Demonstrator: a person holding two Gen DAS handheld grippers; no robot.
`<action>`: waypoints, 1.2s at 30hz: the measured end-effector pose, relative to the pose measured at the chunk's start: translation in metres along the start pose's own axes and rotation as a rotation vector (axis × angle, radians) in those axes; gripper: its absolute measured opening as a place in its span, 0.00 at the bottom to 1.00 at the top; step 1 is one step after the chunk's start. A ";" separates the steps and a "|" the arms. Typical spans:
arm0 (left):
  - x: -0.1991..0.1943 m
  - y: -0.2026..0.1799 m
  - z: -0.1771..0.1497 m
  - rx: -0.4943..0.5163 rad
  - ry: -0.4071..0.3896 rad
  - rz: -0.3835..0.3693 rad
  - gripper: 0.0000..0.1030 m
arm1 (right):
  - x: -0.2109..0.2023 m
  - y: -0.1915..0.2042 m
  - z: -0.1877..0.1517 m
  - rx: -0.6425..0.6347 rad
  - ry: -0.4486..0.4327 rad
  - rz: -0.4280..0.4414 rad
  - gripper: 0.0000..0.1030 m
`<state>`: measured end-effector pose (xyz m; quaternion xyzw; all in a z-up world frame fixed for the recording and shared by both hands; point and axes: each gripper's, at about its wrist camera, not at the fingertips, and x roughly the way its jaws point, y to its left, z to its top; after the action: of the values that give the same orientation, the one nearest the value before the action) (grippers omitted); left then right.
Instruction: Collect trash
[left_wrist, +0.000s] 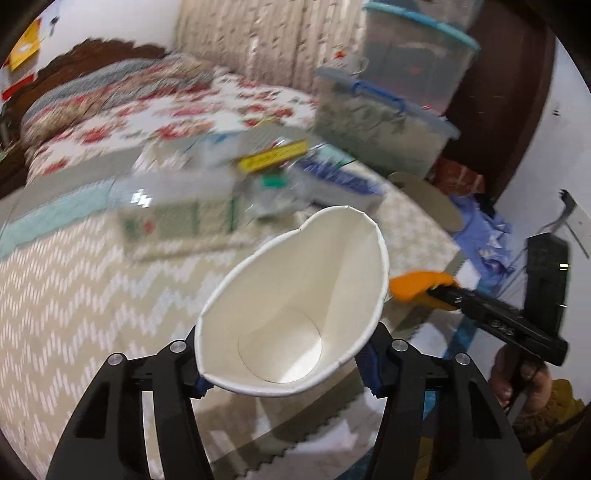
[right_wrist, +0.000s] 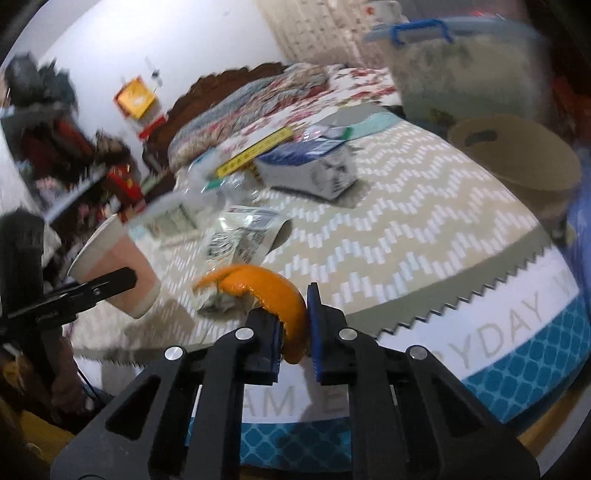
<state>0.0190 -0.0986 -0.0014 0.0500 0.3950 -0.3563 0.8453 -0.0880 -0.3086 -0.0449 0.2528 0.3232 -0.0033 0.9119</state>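
My left gripper (left_wrist: 284, 373) is shut on a white paper cup (left_wrist: 295, 306), squeezed out of round, its empty mouth facing the camera. The cup also shows at the left of the right wrist view (right_wrist: 118, 269), with a pink side, held above the mat. My right gripper (right_wrist: 295, 332) is shut on a curled orange peel (right_wrist: 266, 288). In the left wrist view the peel (left_wrist: 417, 282) hangs just right of the cup's rim, in the right gripper (left_wrist: 428, 290).
A zigzag-patterned mat (right_wrist: 406, 229) carries a crumpled plastic wrapper (right_wrist: 240, 236), a blue-and-white box (right_wrist: 314, 166), a yellow box (right_wrist: 255, 151) and a green-printed box (left_wrist: 177, 221). A beige basket (right_wrist: 517, 155) stands at the mat's right. Storage bins (left_wrist: 384, 122) and a bed (left_wrist: 129, 110) lie behind.
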 end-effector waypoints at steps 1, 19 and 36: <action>0.002 -0.007 0.008 0.018 -0.001 -0.025 0.55 | -0.001 -0.005 0.001 0.031 -0.001 0.014 0.14; 0.208 -0.176 0.151 0.054 0.273 -0.439 0.56 | -0.031 -0.184 0.101 0.443 -0.202 -0.108 0.15; 0.255 -0.194 0.179 -0.026 0.270 -0.390 0.85 | -0.021 -0.210 0.129 0.320 -0.193 -0.281 0.67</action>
<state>0.1183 -0.4514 -0.0201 0.0089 0.5113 -0.4978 0.7005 -0.0643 -0.5550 -0.0429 0.3454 0.2621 -0.2056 0.8774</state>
